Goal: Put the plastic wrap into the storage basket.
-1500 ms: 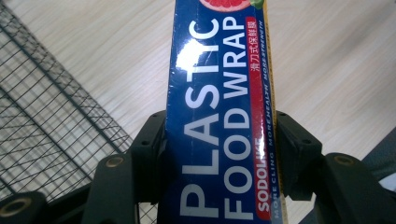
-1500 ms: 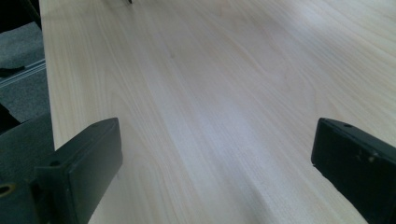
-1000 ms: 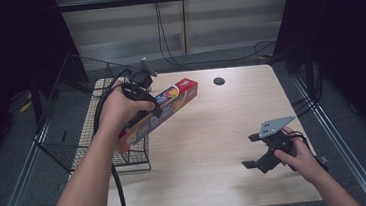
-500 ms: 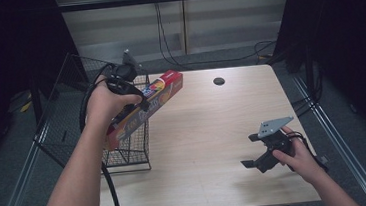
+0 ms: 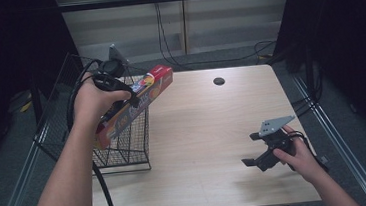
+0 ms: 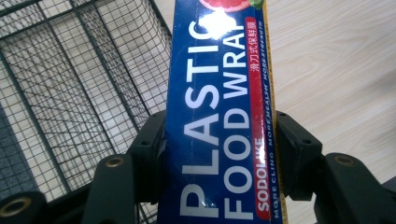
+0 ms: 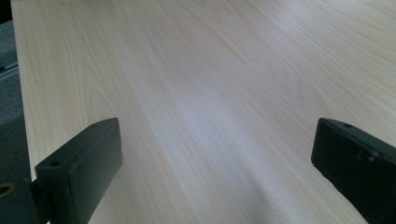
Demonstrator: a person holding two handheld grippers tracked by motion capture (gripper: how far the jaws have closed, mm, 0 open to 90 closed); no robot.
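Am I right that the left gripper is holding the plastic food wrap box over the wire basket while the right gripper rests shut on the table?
Not quite: the right gripper is open, its fingers standing wide apart over bare table in the right gripper view. The left gripper does hold the plastic food wrap box over the wire basket.

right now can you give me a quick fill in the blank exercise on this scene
1. The left gripper is shut on a box of plastic food ____.
2. The plastic food wrap box is held above a black wire ____.
3. The right gripper has its jaws ____, with nothing between them.
4. The table top is light ____.

Missing words: wrap; basket; open; wood
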